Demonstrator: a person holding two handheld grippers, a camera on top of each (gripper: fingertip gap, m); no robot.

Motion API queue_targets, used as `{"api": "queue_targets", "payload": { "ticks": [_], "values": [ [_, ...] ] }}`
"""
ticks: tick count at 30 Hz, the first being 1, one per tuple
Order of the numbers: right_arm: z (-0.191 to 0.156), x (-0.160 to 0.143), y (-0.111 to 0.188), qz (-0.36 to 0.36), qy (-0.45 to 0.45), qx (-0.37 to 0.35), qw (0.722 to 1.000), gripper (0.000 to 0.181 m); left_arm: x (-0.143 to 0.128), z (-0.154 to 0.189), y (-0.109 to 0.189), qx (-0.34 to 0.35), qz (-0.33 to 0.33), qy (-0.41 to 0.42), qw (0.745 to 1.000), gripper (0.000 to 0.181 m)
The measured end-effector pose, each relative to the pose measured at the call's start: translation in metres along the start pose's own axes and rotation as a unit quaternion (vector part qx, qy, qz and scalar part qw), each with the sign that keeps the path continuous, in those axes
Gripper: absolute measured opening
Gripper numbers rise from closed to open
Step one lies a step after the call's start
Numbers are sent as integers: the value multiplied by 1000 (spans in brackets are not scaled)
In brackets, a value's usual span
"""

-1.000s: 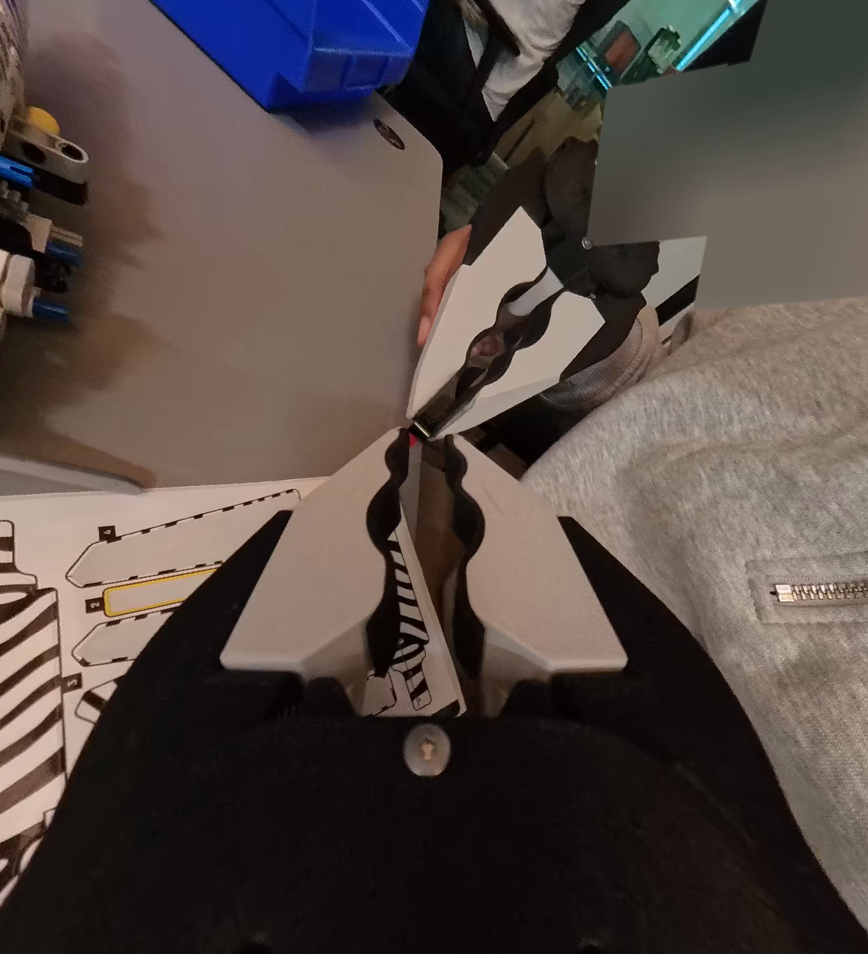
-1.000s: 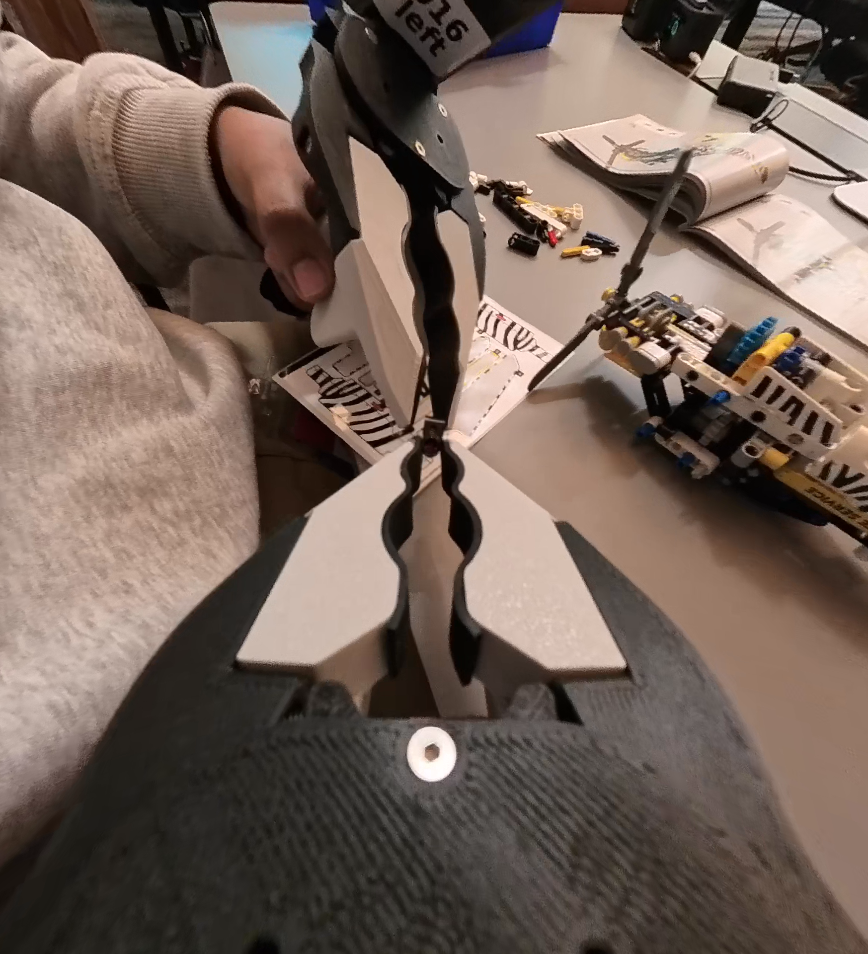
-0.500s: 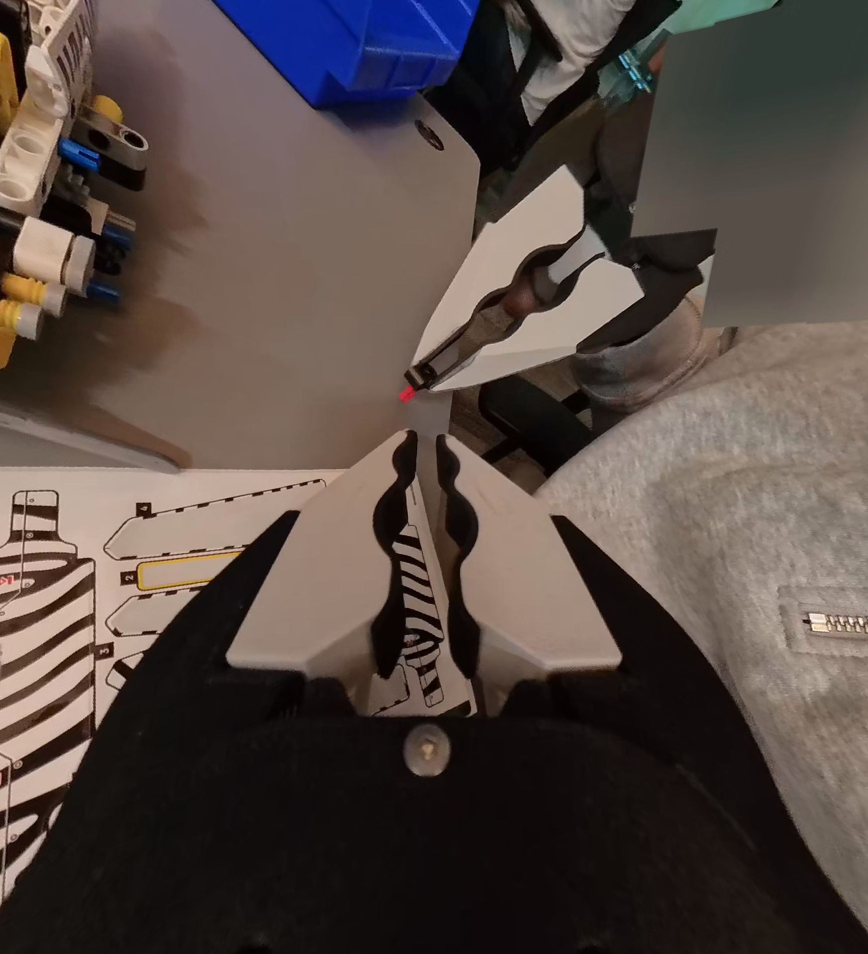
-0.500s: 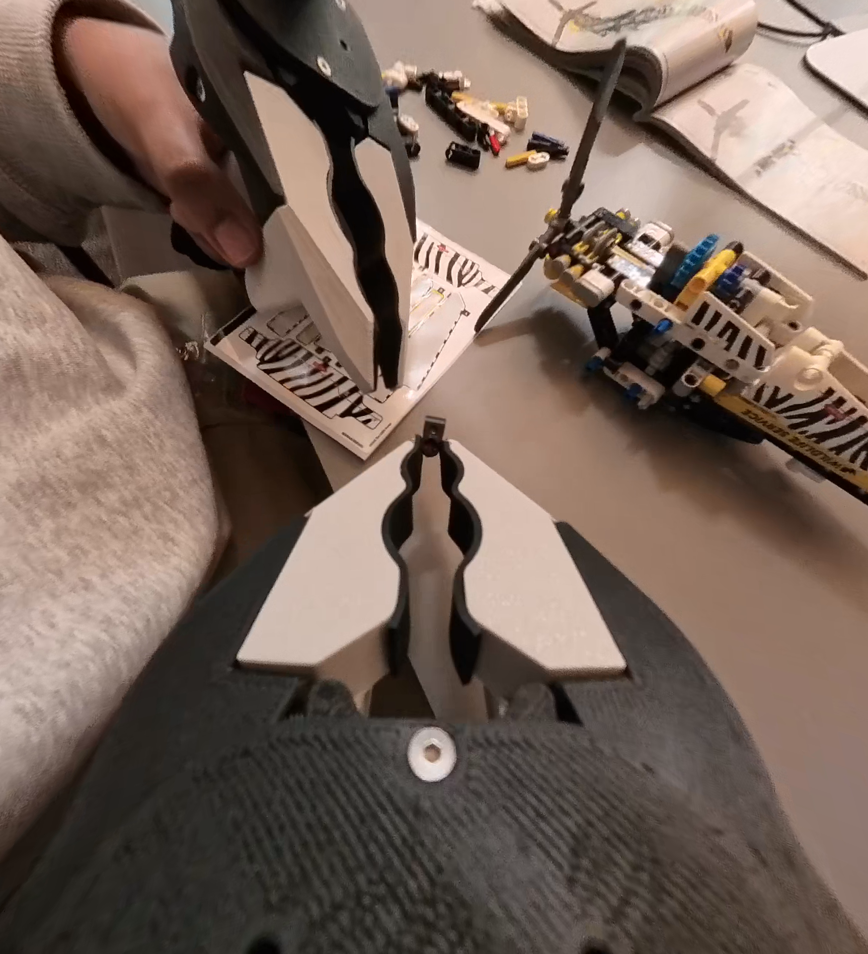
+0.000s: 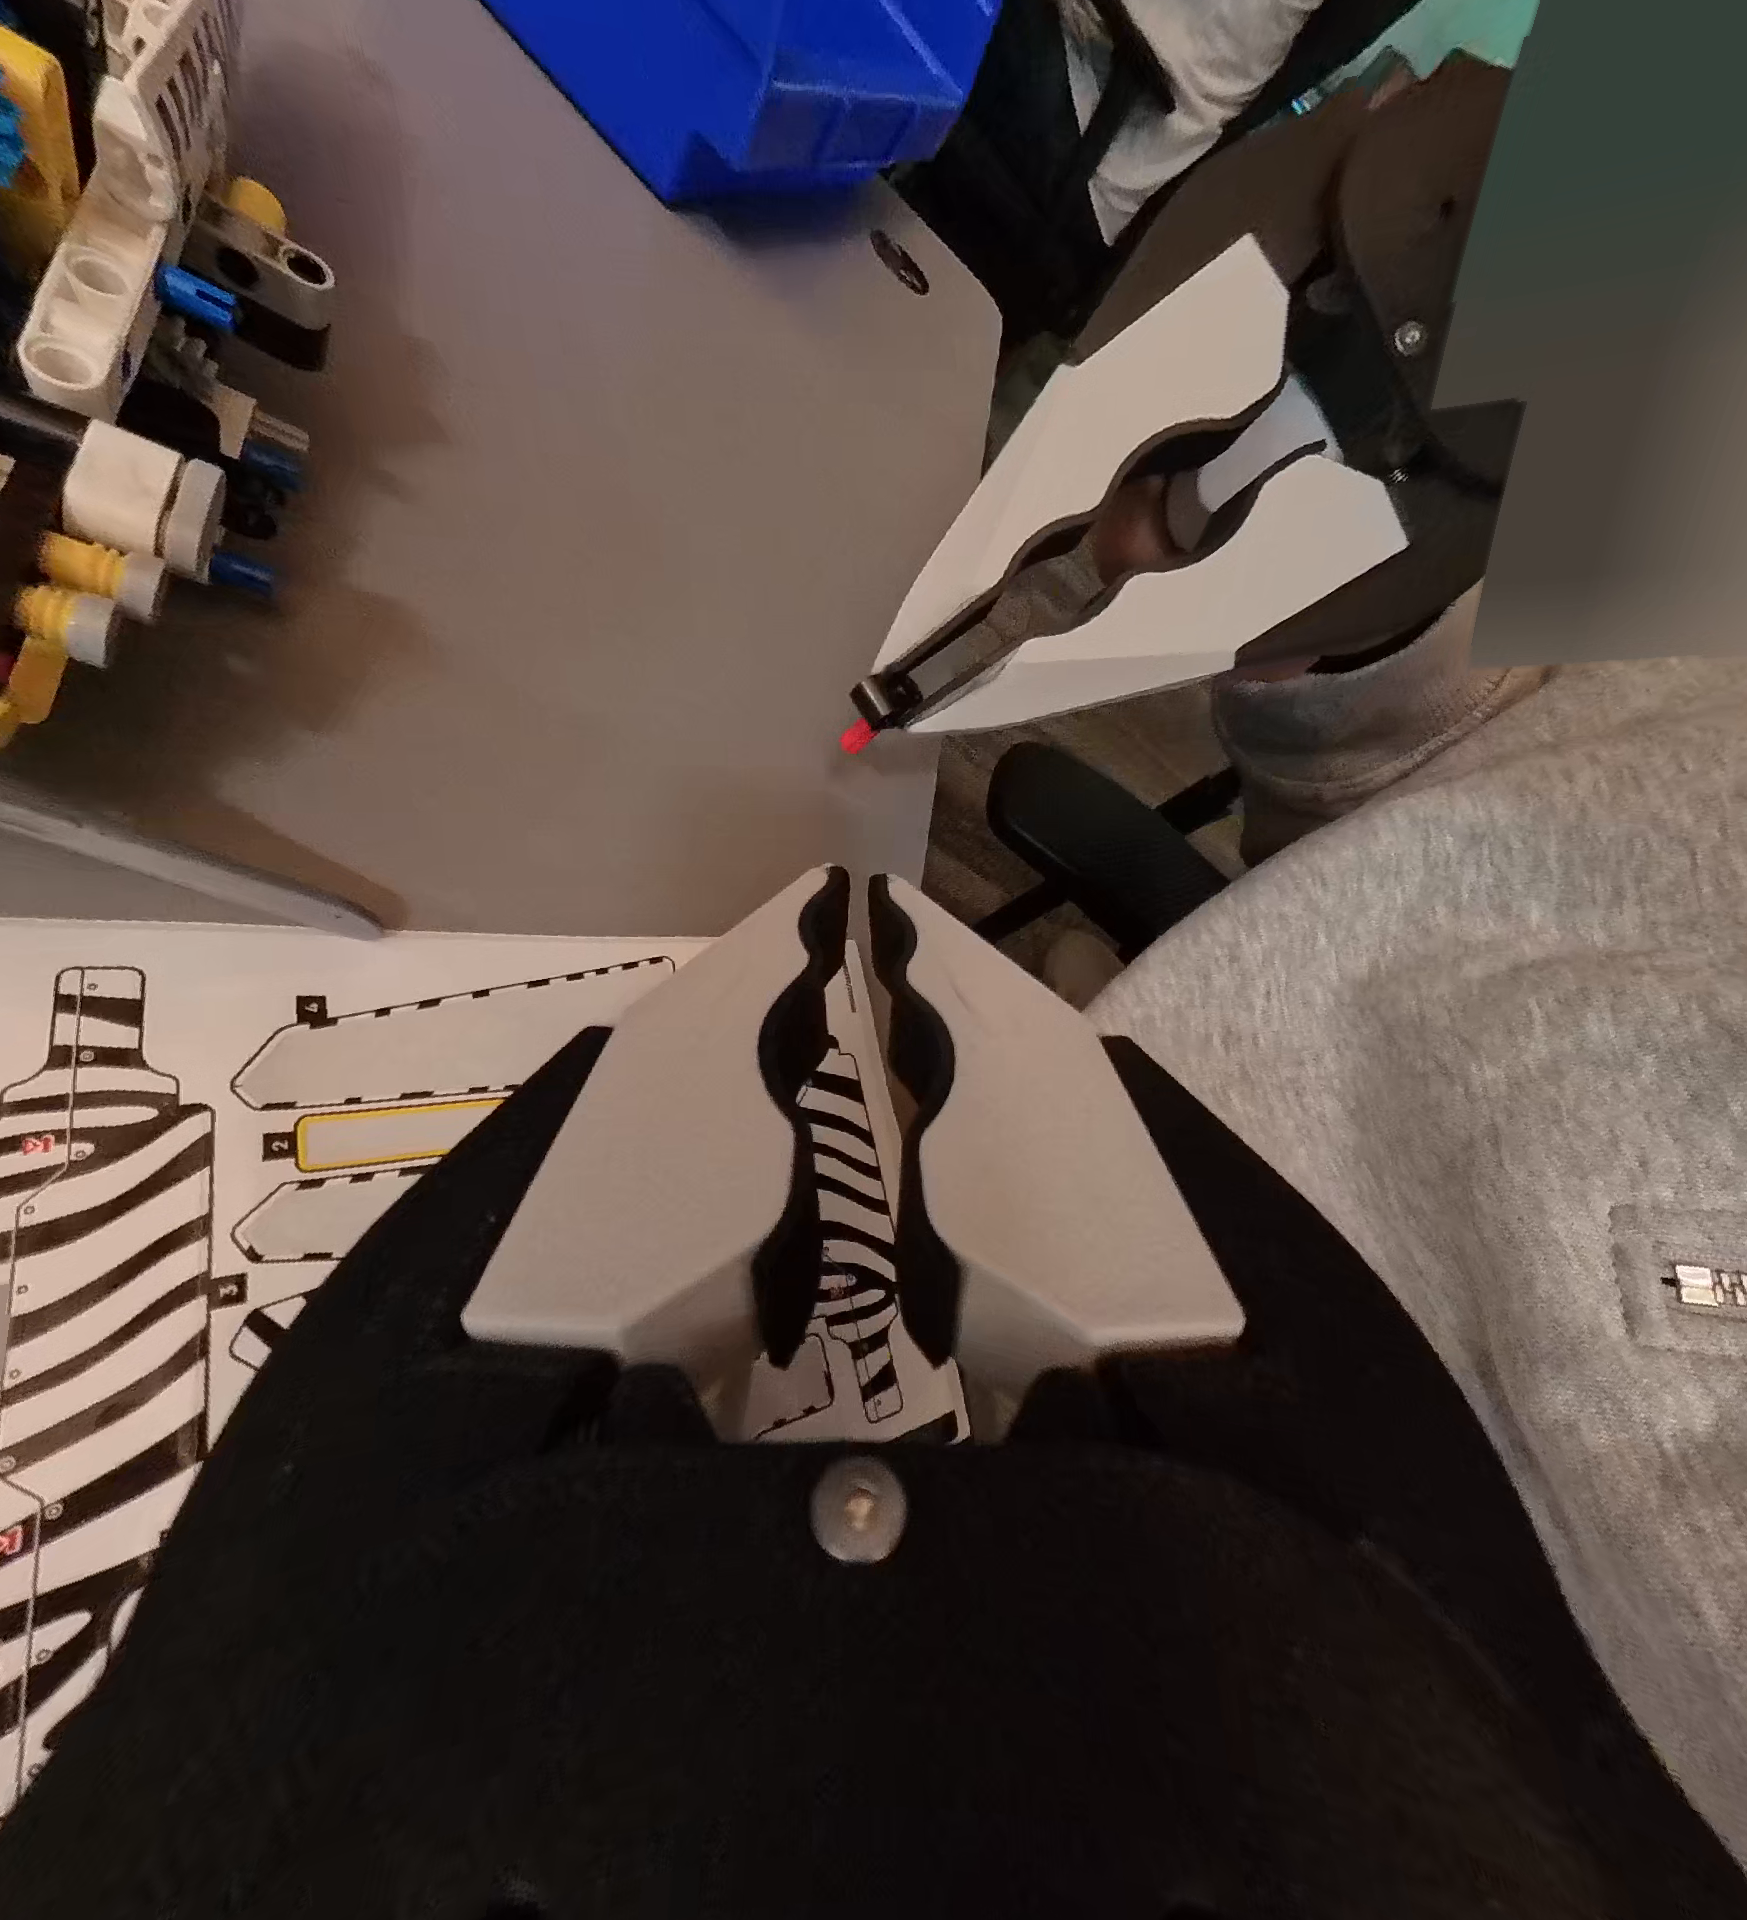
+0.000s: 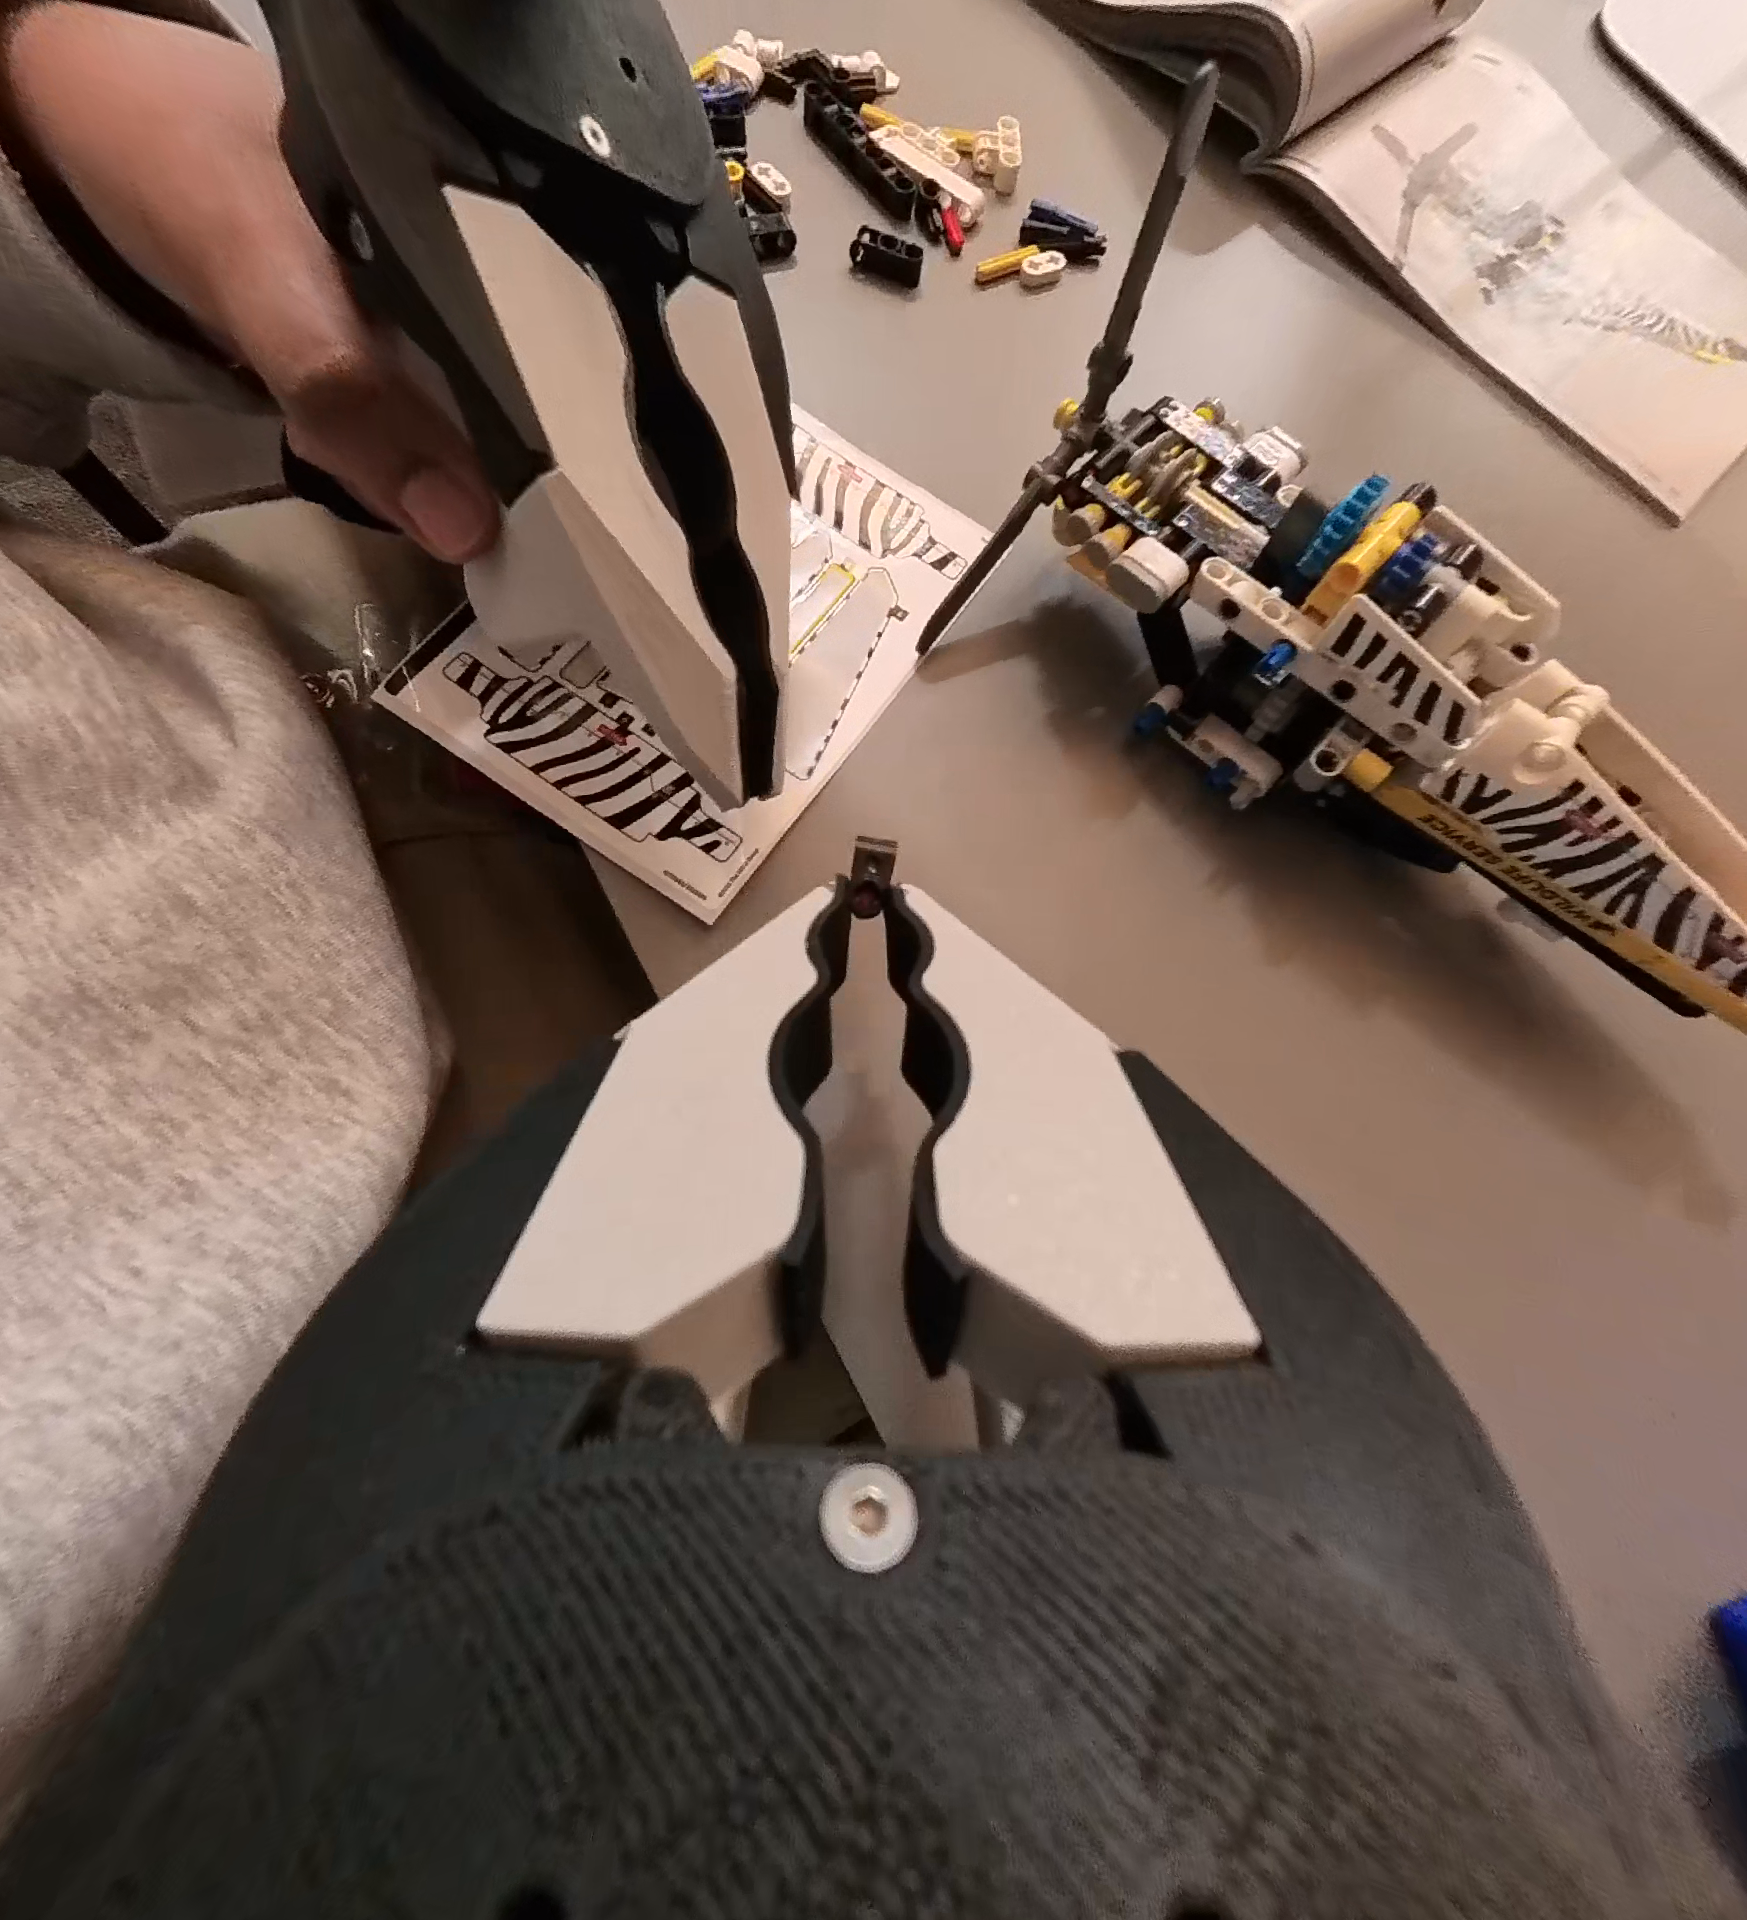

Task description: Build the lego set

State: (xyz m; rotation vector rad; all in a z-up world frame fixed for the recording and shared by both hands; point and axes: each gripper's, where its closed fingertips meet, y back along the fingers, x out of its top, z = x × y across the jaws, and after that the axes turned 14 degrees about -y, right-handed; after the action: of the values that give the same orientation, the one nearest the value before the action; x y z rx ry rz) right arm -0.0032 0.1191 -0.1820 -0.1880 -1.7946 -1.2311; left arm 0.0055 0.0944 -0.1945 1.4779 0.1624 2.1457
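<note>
My right gripper is shut on a small black piece with a red tip and holds it above the table edge. The right gripper also shows in the left wrist view, where the red tip of the piece points down at the table. My left gripper has its jaws nearly together and holds nothing. It hangs over the zebra-striped sticker sheet. In the right wrist view the left gripper points down at that sheet. The part-built helicopter model stands on the table to the right.
Loose small pieces lie at the back. An open instruction booklet is behind the model. A blue bin sits near the table corner. The person's grey sweatshirt fills the near side. The model also shows in the left wrist view.
The two grippers were tip to tip at the small piece and have moved apart. The right one keeps the piece. The left one has drawn back over the sticker sheet.
</note>
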Motion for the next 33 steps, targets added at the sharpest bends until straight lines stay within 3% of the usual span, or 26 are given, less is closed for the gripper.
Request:
{"api": "queue_targets", "payload": {
  "ticks": [6, 17, 21, 23, 27, 33],
  "values": [
    [3, -28, -18, -68, -21, 2, 997, 5, -1, 0, -1, -1, -3, 4, 1000, 1],
    [0, -12, -10, -62, 5, -21, 998, 4, -1, -1, 0, -5, 0, 12, 1000, 0],
    [-8, -23, -24, -79, -6, 7, 997, 3, -2, -1, 0, -6, -1, 15, 1000, 0],
    [-3, -24, -21, -94, 11, -14, 995, 4, -2, -1, 0, -5, -1, 15, 1000, 0],
    [-5, -6, -12, -58, 6, -8, 998, 4, -2, -2, 0, -5, -2, 18, 1000, 0],
    [-2, -24, -23, -81, -3, -9, 997, 5, -2, -3, 0, -7, -2, 24, 1000, 0]
  ]
}}
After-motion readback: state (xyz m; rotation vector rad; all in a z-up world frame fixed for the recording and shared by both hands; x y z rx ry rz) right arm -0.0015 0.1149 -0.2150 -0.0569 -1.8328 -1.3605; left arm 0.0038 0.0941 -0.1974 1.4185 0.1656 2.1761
